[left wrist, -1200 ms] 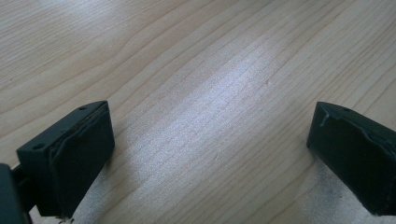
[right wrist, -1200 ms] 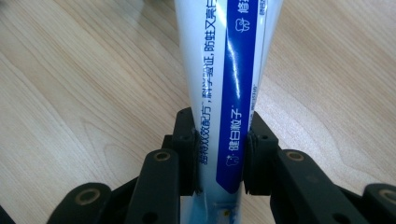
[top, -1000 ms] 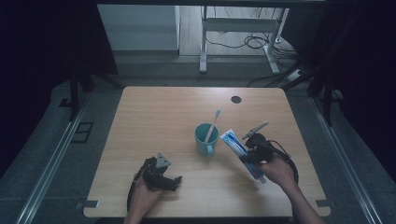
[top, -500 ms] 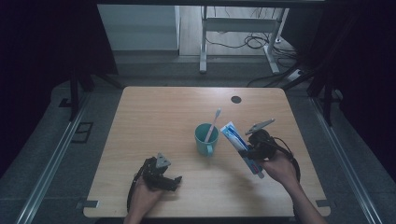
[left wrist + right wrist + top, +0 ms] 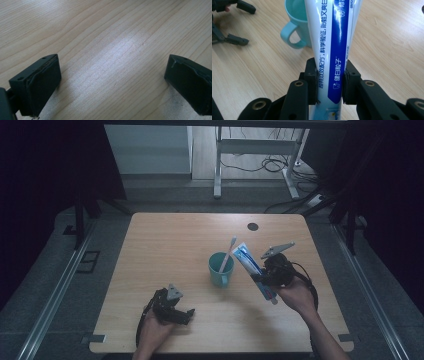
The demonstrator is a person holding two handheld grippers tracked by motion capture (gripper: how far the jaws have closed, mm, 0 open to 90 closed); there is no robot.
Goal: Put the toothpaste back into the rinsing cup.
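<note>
Lifted since the earlier frame: right tool and toothpaste tube, now higher beside the cup.
High view: one cup, one toothbrush in it, one tube, on the bench; left tool near-left of cup. Left gripper view: jaws released, nothing between. Right gripper view: jaws clenched on tube. Carrying step; next likely tip tube into cup.

The place reads as a lab or recording studio set up for tabletop work: a bare wooden worktop stands alone under black curtains, with metal floor rails on either side and loose cables trailing behind a desk frame.
</note>
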